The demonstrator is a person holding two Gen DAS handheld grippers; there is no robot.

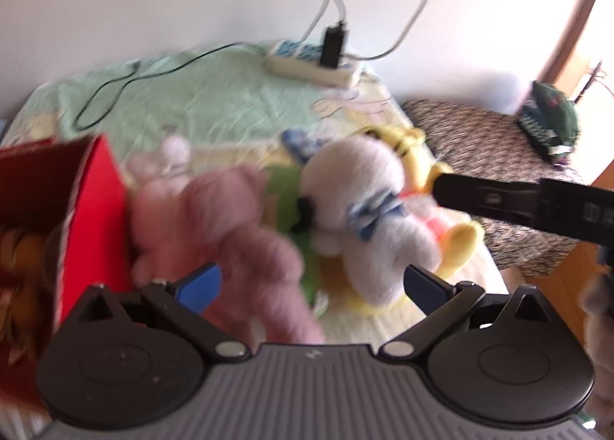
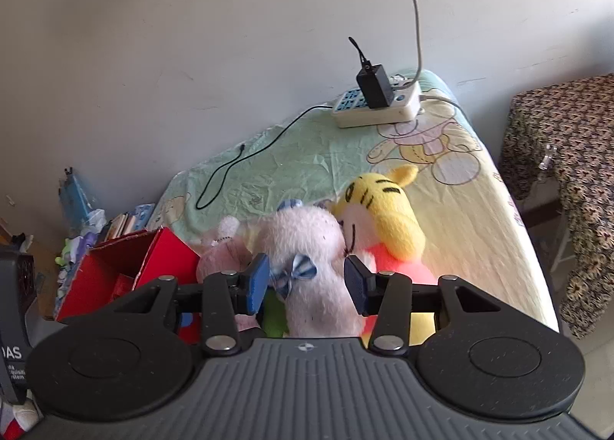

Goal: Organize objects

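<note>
My right claw (image 2: pixel 306 282) straddles the white plush (image 2: pixel 307 248) on the bed (image 2: pixel 460 186), jaws spread; I should close squarely on its body. My left claw (image 1: pixel 311 284) hangs released near the red box (image 1: pixel 90 209).

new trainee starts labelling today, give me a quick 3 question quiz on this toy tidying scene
1. True or false: the right gripper has its fingers spread to either side of the white plush toy.
2. Multiple choice: what stands at the left of the plush toys? A) a blue basket B) a red box C) a glass jar
3. Fill in: the black charger is plugged into the white ____ at the far end of the bed.

Key: 1 true; 2 B; 3 power strip. The left gripper is open too, over the pink plush toy, in a blurred view.
</note>
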